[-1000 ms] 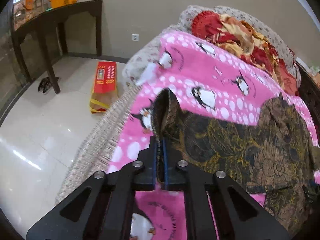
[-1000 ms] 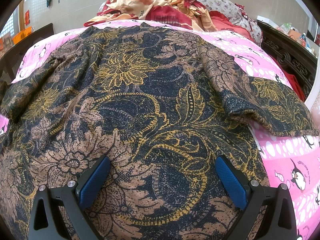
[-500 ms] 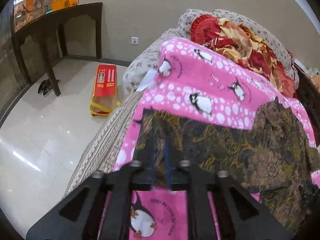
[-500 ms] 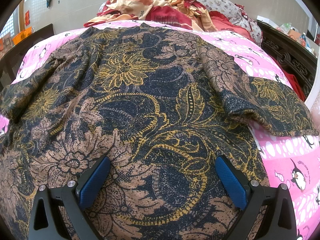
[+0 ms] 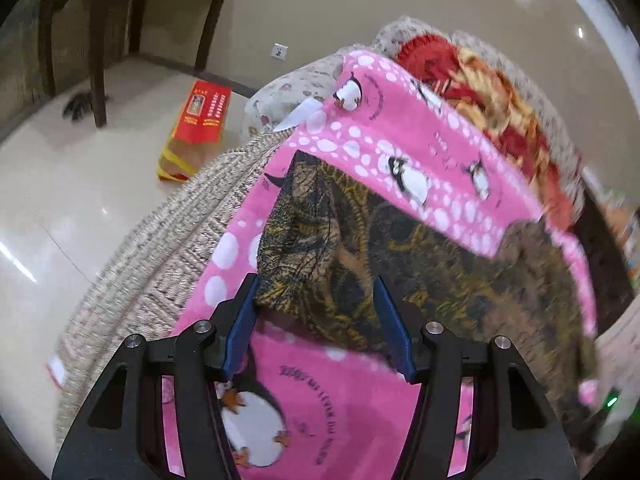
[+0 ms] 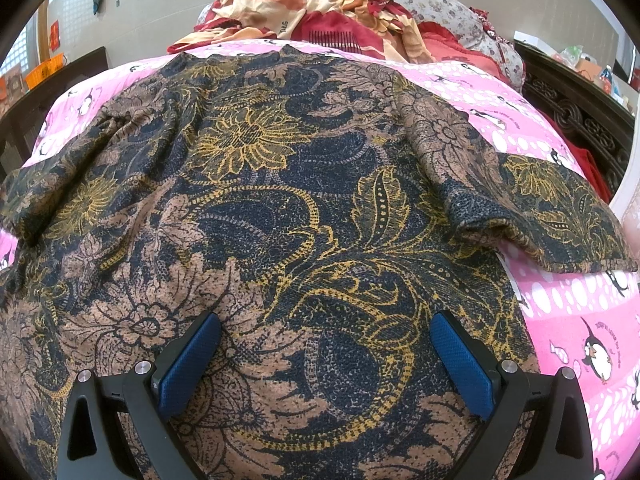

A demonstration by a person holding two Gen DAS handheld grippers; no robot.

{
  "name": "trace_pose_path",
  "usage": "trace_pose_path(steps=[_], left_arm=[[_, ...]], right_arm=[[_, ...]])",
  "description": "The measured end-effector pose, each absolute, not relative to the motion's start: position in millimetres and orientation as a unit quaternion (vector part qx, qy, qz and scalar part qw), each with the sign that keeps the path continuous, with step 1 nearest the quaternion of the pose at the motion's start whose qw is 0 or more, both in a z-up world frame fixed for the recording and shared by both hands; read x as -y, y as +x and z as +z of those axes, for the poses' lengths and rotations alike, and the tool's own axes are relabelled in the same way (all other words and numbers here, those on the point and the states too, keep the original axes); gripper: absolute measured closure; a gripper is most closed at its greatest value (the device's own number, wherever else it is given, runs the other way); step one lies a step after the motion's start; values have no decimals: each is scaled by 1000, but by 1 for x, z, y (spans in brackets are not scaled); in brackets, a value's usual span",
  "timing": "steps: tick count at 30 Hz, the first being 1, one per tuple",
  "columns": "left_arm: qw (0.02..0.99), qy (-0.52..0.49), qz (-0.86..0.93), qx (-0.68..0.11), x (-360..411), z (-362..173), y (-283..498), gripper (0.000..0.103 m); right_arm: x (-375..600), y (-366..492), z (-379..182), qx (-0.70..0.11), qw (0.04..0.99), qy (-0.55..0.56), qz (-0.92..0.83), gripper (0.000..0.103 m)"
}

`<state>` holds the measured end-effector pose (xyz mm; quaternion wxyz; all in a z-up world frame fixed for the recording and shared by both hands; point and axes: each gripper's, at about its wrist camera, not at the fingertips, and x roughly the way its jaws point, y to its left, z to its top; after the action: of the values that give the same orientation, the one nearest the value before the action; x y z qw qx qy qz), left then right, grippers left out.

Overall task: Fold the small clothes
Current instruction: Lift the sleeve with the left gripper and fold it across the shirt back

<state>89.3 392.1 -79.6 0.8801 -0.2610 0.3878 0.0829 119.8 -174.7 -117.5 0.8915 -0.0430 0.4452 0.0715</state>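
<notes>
Both our grippers stand apart, holding nothing: the left gripper (image 5: 316,308) at the sleeve edge of the shirt (image 6: 288,208), the right gripper (image 6: 324,360) over its middle, spread on the blanket (image 6: 560,312).

A matt printed knit garment (image 6: 304,208) lies on a fleecy pink blanket (image 5: 404,148), beside a glossy tiled floor (image 5: 80,200).
</notes>
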Motion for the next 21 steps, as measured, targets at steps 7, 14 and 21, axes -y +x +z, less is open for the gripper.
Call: trace_pose_path(steps=[7,14,21], left_arm=[[871,-266,113,-397,-400,-85,100,89],[906,-247,164,-302,-422,2,90,95],[931,-229,166,-233,-446,93,92,95]], right_arm=[[175,120,-117,-445,892,-43,72,0],[175,120,-117,-445,891,-43,72,0],[175,120,-117,-445,892,-43,72,0]])
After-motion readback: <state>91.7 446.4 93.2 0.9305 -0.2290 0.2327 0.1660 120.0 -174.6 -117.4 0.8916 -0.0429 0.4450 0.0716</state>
